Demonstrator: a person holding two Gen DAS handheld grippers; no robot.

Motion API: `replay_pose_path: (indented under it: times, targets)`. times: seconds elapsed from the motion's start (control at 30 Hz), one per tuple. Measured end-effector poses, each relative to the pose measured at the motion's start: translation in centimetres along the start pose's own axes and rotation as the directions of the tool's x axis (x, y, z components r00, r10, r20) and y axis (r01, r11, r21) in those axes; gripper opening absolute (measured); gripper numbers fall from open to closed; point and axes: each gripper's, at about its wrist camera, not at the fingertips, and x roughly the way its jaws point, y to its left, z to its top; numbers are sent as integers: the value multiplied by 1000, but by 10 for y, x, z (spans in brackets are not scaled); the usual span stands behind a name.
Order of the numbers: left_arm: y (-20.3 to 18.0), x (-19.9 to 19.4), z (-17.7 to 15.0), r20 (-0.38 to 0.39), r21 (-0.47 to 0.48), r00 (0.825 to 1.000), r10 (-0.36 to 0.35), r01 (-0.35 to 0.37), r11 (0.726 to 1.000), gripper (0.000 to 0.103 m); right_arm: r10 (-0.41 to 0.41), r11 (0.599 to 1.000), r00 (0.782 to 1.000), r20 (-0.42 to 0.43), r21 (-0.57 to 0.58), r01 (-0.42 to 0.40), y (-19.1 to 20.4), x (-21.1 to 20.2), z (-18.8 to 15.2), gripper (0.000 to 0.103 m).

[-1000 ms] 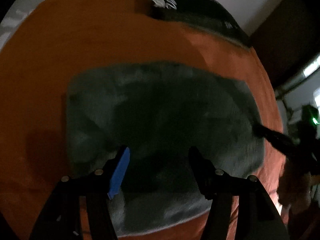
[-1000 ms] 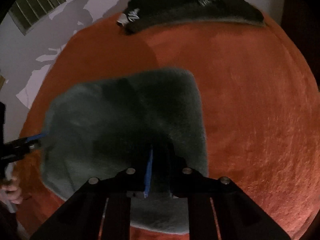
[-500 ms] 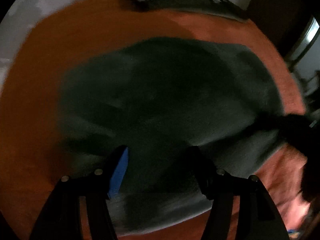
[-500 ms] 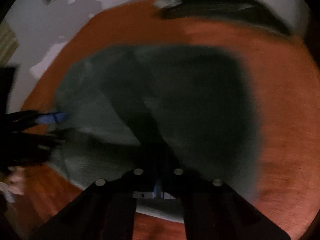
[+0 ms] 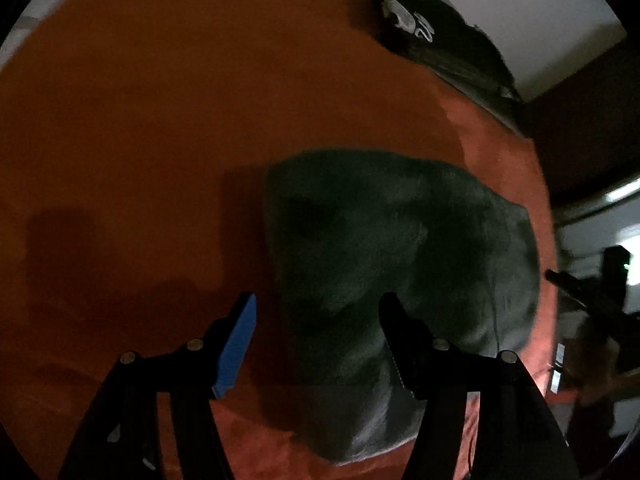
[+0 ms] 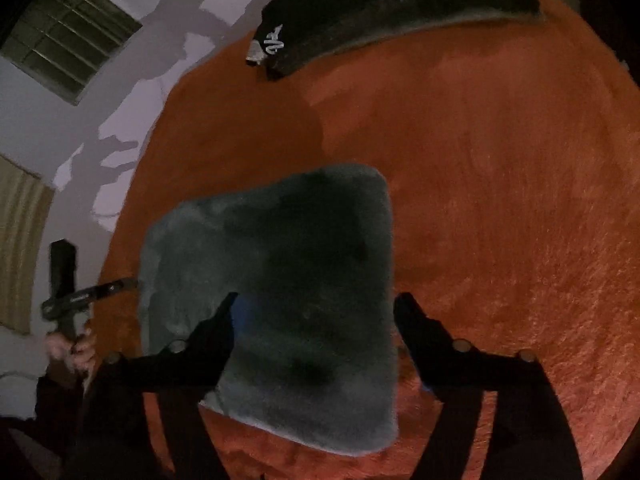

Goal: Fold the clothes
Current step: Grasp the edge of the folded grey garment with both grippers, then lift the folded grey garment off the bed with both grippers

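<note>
The folded, fuzzy grey-green fleece garment (image 6: 276, 300) sits lower centre of the right wrist view on the orange plush bedcover (image 6: 500, 208), and the right gripper (image 6: 316, 312) is springing its jaws open above it, nothing pinched between them. The left gripper (image 5: 316, 312) hangs spread and empty over the garment's left edge in its own view. The risk, I'd say: that thick pile is springy, so the fold may flop open unpressed, or a descending finger could snag and drag it askew.
</note>
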Motion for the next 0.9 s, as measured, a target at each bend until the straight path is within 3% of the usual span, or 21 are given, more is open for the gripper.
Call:
replay_pose_path:
  times: [0.07, 0.13, 0.23, 0.43, 0.6, 0.77, 0.83, 0.9]
  targets:
    - [19, 10, -9, -39, -9, 995, -90, 90, 996, 66, 16, 1000, 1000, -22, -3, -16, -19, 5, -4, 77]
    - [39, 23, -18, -89, -76, 976, -198, 192, 979, 69, 46, 999, 998, -46, 25, -45, -38, 15, -4, 77]
    - [57, 37, -26, -96, -117, 953, -286, 275, 954, 69, 128, 989, 987, -97, 82, -121, -61, 30, -7, 77]
    - [69, 37, -35, -86, -133, 919, -384, 371, 919, 74, 266, 961, 956, -120, 109, -254, -70, 49, -3, 80]
    - [65, 49, -33, -123, -131, 891, -437, 422, 897, 75, 312, 946, 935, -166, 144, -290, -68, 61, -6, 103]
    - [63, 57, -45, -164, -124, 870, -464, 449, 885, 76, 350, 936, 914, -204, 120, -332, -48, 70, -5, 103]
    - [66, 56, -49, -159, -131, 859, -486, 470, 873, 77, 408, 913, 888, -214, 132, -387, -36, 74, 0, 103]
    - [68, 56, -52, -155, -139, 847, -509, 491, 860, 77, 475, 880, 846, -244, 147, -451, -22, 83, -1, 103]
